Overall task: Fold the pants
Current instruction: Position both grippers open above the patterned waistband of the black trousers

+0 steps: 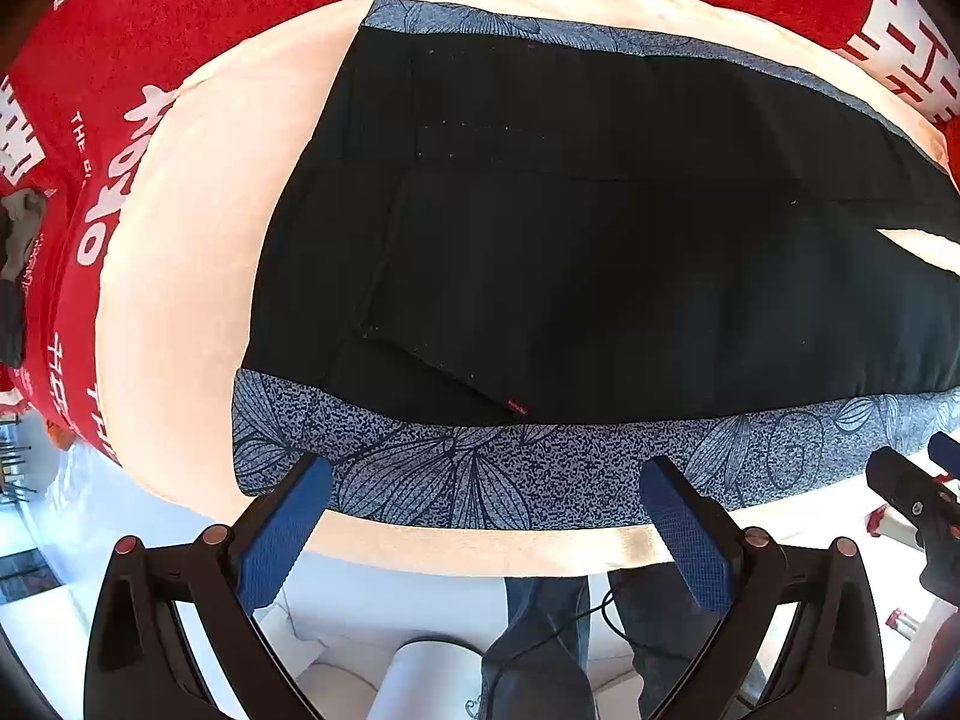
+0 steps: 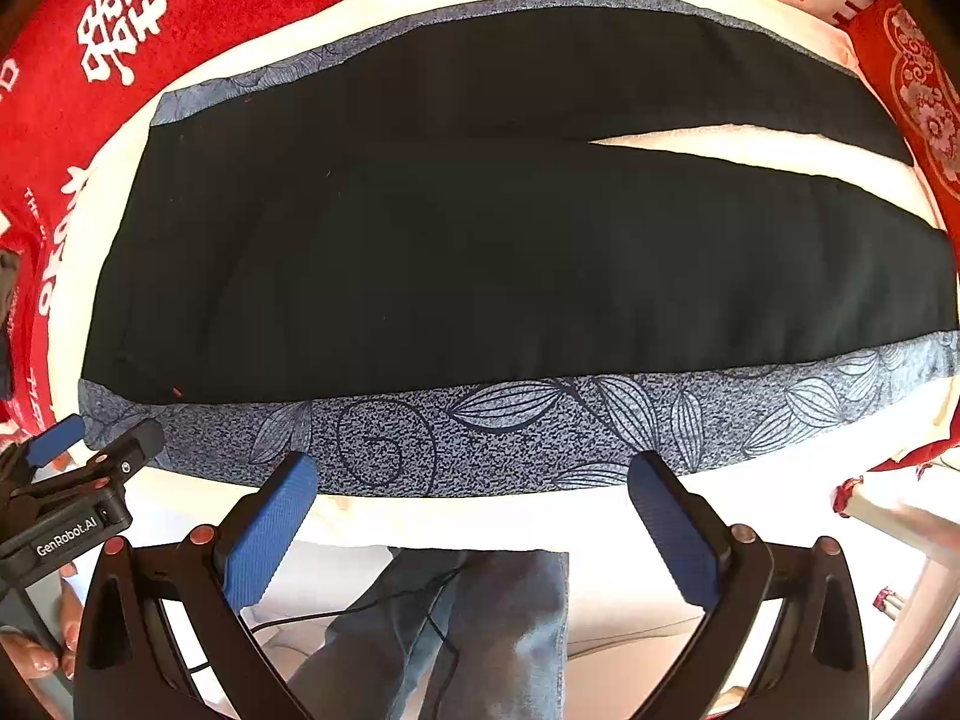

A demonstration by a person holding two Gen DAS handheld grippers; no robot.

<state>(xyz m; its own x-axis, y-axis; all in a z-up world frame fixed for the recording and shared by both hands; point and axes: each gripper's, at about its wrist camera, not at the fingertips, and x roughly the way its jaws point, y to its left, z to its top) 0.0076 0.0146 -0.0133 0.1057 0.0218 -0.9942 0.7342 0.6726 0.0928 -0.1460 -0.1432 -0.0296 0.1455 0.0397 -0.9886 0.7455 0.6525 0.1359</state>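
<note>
Pants (image 1: pixel 600 228) are laid flat on cream tabletop (image 1: pixel 180 300); waistband end is shown only by left view, split legs by right. Left tool (image 1: pixel 486 516) and right tool (image 2: pixel 474 510) are spread wide, nothing gripped.

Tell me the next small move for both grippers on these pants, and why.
Probably lower both and close on the near patterned side stripe. The black pants with grey-blue floral stripes lie flat and unfolded on the cream cloth, and the left gripper and right gripper hover open, empty, at that edge.
</note>
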